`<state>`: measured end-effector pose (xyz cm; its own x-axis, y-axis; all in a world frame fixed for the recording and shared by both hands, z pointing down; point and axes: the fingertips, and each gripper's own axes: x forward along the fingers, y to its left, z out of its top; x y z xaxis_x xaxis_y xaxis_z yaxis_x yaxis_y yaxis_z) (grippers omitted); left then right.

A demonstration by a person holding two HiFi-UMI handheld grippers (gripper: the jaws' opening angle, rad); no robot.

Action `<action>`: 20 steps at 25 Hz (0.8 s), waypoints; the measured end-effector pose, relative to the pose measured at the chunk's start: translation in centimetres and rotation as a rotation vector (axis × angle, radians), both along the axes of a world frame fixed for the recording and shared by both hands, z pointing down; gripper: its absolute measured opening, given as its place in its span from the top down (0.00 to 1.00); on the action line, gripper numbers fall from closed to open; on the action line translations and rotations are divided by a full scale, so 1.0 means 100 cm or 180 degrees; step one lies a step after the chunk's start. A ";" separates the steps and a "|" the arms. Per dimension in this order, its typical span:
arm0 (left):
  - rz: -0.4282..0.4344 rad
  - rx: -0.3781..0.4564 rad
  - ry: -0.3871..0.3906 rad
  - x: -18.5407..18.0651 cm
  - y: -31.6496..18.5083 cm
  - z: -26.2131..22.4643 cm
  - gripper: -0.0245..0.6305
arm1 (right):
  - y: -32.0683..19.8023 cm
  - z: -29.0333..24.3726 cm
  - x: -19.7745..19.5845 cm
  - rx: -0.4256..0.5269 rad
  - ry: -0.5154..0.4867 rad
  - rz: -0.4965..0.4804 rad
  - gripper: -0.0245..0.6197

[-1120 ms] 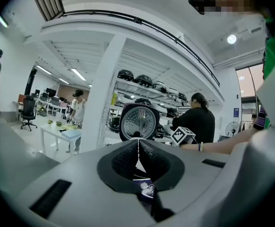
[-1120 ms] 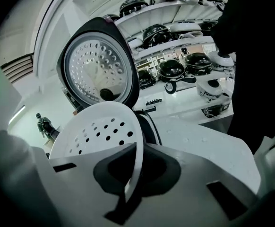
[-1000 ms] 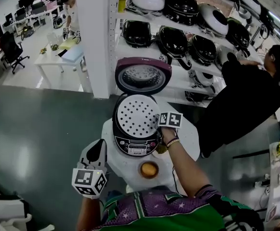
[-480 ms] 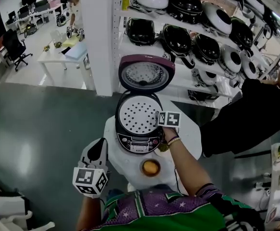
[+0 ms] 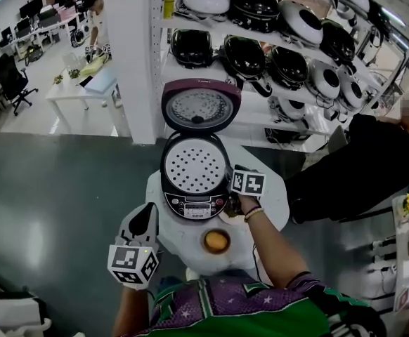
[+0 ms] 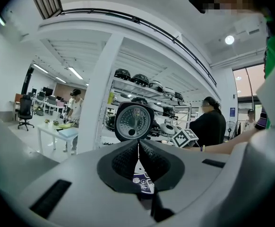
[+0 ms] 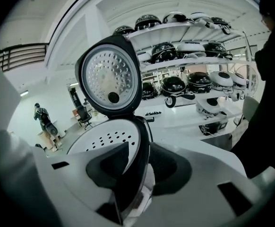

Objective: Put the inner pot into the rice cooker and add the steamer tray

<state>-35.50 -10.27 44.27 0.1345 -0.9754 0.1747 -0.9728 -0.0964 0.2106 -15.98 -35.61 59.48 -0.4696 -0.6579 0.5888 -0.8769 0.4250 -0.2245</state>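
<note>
Now that the right gripper [image 7: 137, 167] has just been spreading its jaws, they stand apart astride the right edge of the cooker [image 5: 196, 206]. One pad is over the white, holed steamer tray [image 5: 194, 166] and the other is outside the dark rim, and neither seems to press. That reads as a release: the tray lies across the cooker's mouth under the raised lid [image 5: 199, 109], so the task looks all but finished, with only the withdrawal left. The left gripper [image 6: 138, 150] is pressed together on nothing, held low off the near left of the round tabletop [image 5: 271, 202].

The inner pot cannot be seen at all. If it is in the cooker, the tray covers it. From the head view, the marker cube and the hand hide the right gripper's tips, so whether the tray sits flat on that side is unclear. A small bowl [image 5: 216, 241] with something orange stands near the front edge, and an object under the right wrist is too covered to name.
</note>
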 end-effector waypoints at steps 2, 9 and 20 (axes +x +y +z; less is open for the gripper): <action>0.0058 0.0001 0.0005 0.006 0.001 0.000 0.93 | 0.009 -0.002 0.012 0.0065 -0.0044 0.0032 0.73; 0.0214 0.0041 0.0016 0.024 0.005 -0.002 0.92 | 0.041 -0.013 0.060 0.0200 -0.0005 0.0191 0.74; 0.0299 0.0173 -0.0129 0.078 0.034 -0.020 0.92 | 0.129 -0.073 0.115 0.0665 -0.0245 0.0022 0.74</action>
<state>-27.68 -6.88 42.24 0.2196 -0.9670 0.1291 -0.9666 -0.1977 0.1632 -4.51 -22.74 52.22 -0.5030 -0.7651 0.4020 -0.8636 0.4634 -0.1986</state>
